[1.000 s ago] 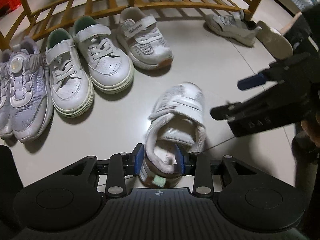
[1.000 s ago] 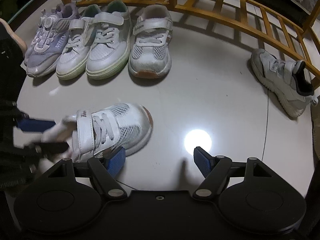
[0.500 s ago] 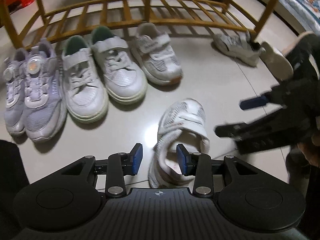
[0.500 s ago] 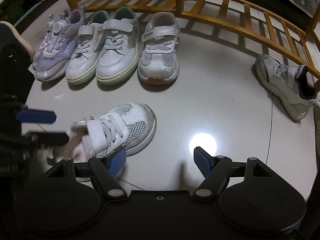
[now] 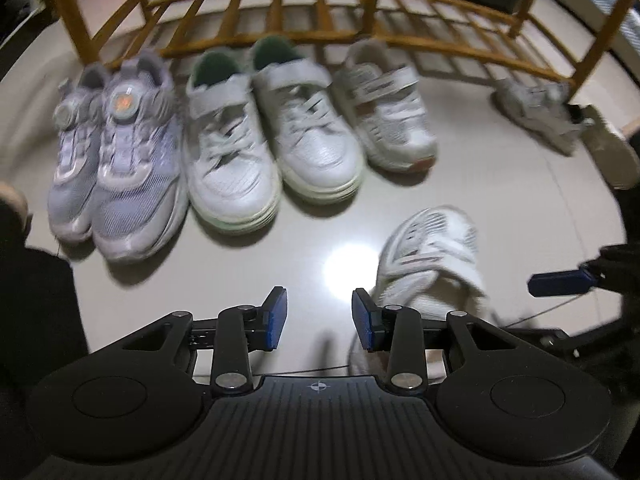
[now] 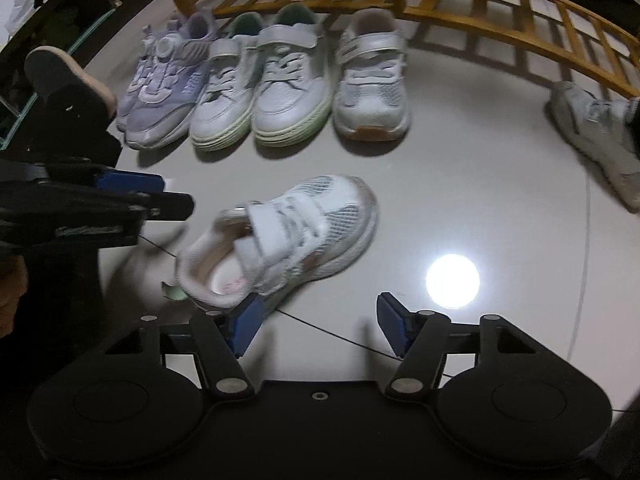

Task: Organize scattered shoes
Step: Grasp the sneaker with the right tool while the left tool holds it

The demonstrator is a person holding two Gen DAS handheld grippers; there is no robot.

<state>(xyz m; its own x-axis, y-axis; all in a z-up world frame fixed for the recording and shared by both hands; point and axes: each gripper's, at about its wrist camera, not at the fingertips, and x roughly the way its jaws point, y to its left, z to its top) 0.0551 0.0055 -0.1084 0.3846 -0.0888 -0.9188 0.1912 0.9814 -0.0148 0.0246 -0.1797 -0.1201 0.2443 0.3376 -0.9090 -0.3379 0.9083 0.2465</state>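
A white mesh strap shoe (image 6: 288,240) lies alone on the pale floor, toe toward the row; it also shows in the left wrist view (image 5: 432,256). My left gripper (image 5: 319,320) is open over bare floor, with the shoe just to its right. In the right wrist view the left gripper (image 6: 132,196) hangs left of the shoe's heel. My right gripper (image 6: 320,324) is open, its jaws closing with only floor between them; the shoe's heel sits just past its left finger (image 6: 248,322). One blue pad (image 5: 560,282) of it shows in the left wrist view.
Along a wooden rack (image 5: 280,12) stands a row: a purple pair (image 5: 116,168), a white green-soled pair (image 5: 272,148) and a single strap shoe (image 5: 388,116). A grey shoe (image 6: 596,136) lies far right. A person's slipper (image 6: 68,76) is at the left. A thin cable (image 6: 340,336) crosses the floor.
My left gripper let go of the white mesh shoe's heel and moved left off it; the shoe now rests on the floor. The right gripper's jaws have narrowed.
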